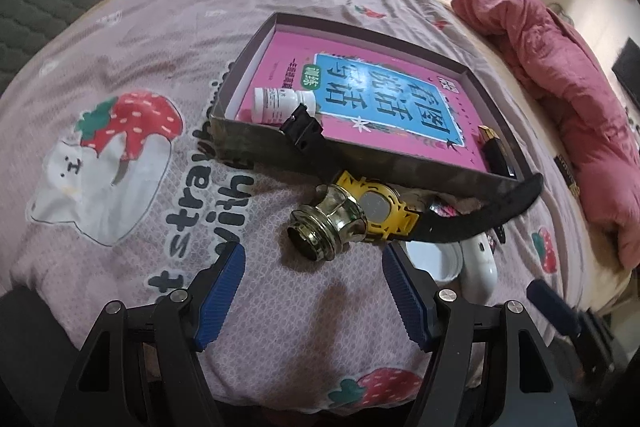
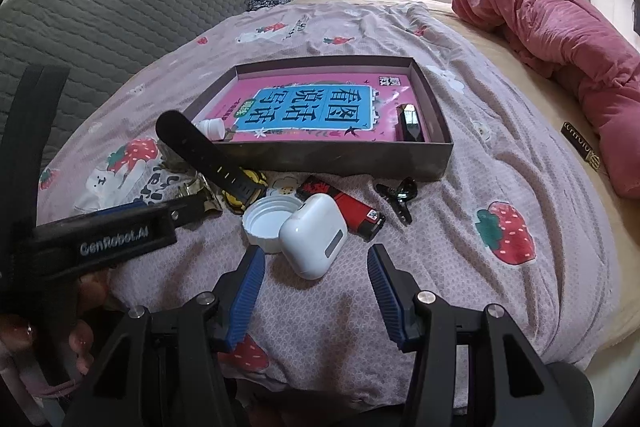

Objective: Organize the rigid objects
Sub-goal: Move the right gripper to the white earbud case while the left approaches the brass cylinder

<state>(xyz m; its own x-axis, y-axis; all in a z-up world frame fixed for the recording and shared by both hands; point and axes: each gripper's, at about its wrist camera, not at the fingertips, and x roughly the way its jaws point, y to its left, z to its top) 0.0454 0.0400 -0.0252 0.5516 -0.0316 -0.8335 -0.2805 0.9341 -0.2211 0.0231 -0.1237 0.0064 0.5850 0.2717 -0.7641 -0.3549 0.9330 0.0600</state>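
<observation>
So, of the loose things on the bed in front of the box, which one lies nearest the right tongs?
The white earbud case: it lies just ahead of the right tongs, nearer than the white cap or red lighter.

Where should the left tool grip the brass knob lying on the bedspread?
Across the narrow waist of the brass knob, coming from above and the near side. It lies tipped, open end toward the camera, its far end against the yellow watch, so the waist gives the only free flanks.
</observation>
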